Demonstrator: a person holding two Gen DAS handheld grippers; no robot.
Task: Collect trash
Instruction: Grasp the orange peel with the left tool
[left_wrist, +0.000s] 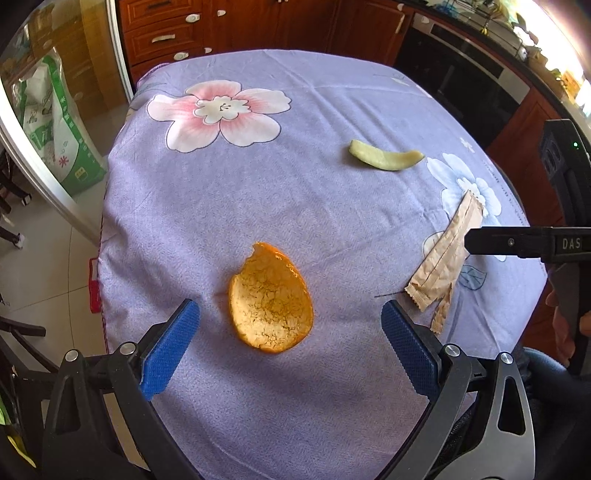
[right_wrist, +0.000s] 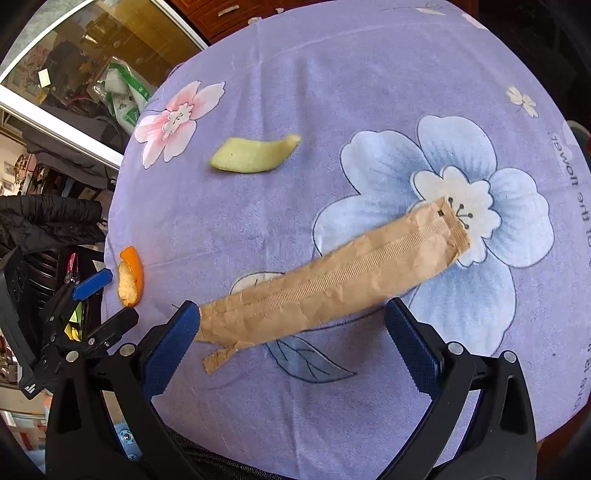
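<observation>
Left hand-held gripper (left_wrist: 290, 314) spread wide, orange peel (left_wrist: 270, 302) on the desk (left_wrist: 314, 110) between its fingers. Right hand-held gripper (right_wrist: 291, 317) likewise spread, straddling brown paper wrapper (right_wrist: 332, 280). Pale peel strip (right_wrist: 255, 153) lies well apart.

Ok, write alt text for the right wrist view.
The open right gripper hangs over a crumpled brown paper wrapper lying on a purple floral tablecloth, its blue jaws either side of the wrapper's near end. Farther off lie a pale green peel and, at the left edge, an orange peel beside the left gripper.
</observation>
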